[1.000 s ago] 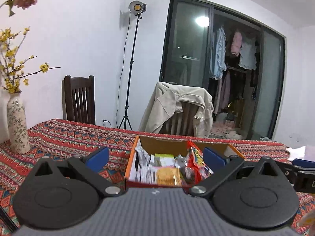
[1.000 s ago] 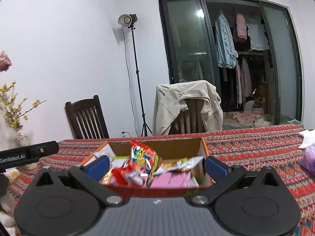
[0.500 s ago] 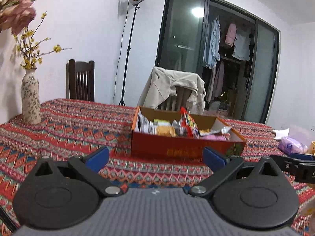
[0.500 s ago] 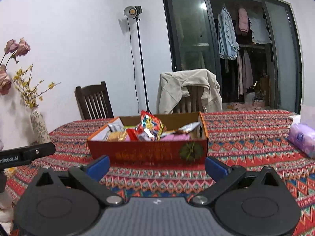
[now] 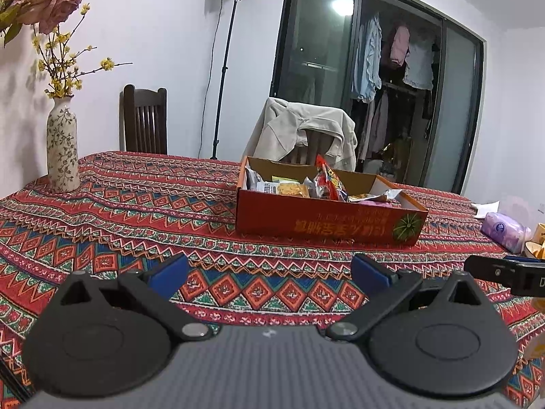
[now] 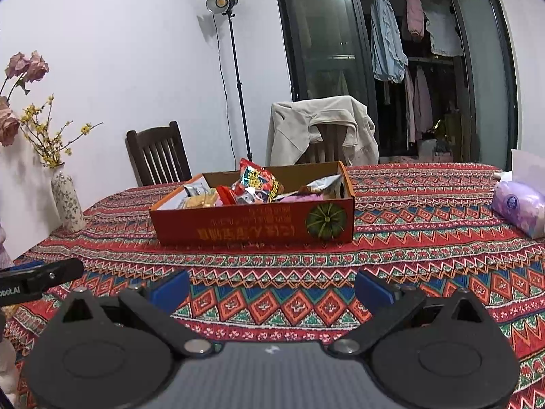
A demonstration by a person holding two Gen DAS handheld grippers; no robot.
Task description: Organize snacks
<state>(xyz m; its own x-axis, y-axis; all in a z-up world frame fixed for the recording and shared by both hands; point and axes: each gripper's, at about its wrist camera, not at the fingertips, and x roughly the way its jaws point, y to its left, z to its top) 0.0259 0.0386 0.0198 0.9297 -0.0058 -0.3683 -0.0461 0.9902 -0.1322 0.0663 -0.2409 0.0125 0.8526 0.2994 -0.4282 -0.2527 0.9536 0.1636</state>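
An orange cardboard box (image 5: pixel 327 223) (image 6: pixel 259 225) stands on the patterned tablecloth, filled with several snack packets. A red packet (image 5: pixel 328 179) (image 6: pixel 257 180) sticks up highest among them. My left gripper (image 5: pixel 269 274) hangs open over the cloth, well short of the box, with nothing between its blue-padded fingers. The right gripper (image 6: pixel 272 288) is open too, equally far back and empty. Part of the right gripper's body shows at the right edge of the left wrist view.
A floral vase (image 5: pixel 63 150) (image 6: pixel 68 202) with flowers stands at the table's left side. A purple tissue pack (image 6: pixel 521 209) (image 5: pixel 505 231) lies on the right. Two chairs, one draped with a beige jacket (image 6: pixel 323 129), stand behind the table, beside a lamp stand (image 6: pixel 235 68).
Both grippers have pulled back from right at the box to a spot well in front of it. The box and its snacks have stayed in place.
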